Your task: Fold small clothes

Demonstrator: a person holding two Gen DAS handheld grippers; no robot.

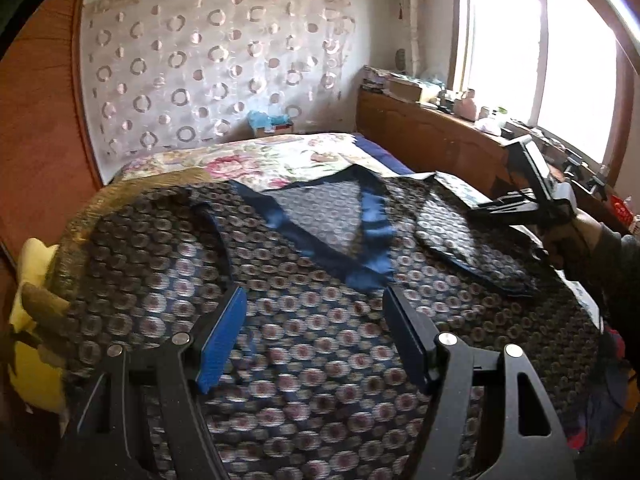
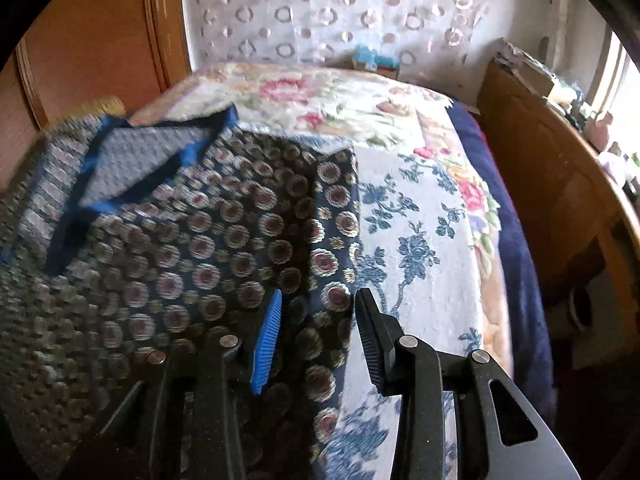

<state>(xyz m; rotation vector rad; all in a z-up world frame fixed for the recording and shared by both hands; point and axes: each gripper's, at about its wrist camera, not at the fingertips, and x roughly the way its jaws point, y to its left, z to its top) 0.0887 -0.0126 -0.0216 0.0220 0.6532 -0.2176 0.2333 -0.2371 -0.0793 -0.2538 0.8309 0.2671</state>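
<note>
1. Patterned vest (image 1: 320, 320), dark with rosette medallions and a blue V-neck trim (image 1: 372, 240), spread flat on the bed, neckline toward the far wall, right side panel already lying folded in over the body.
2. Left gripper (image 1: 312, 320) above the vest's middle, fingers spread wide, nothing between them, no pad on the cloth.
3. Right gripper (image 2: 318, 320) at the vest's right edge (image 2: 336, 240), fingers partly apart and straddling the hem without pinching it; nothing held.
4. Underneath, a floral bedspread (image 2: 420, 208); beyond it a wooden headboard ledge (image 1: 432, 132) cluttered with small items under the window (image 1: 540, 60), and a yellow soft toy (image 1: 32, 352) by the vest's left edge.
5. Possible slips from here, as judgement only:
   - Closing too low at the hem could catch the bedspread along with the vest and drag both.
   - Pinching only 1 layer could pull the folded panel open again.
   - With 1 side lifted and the other unpinned, slippery fabric could slide and skew the fold.
   - A left-side fold could snag on the toy.
</note>
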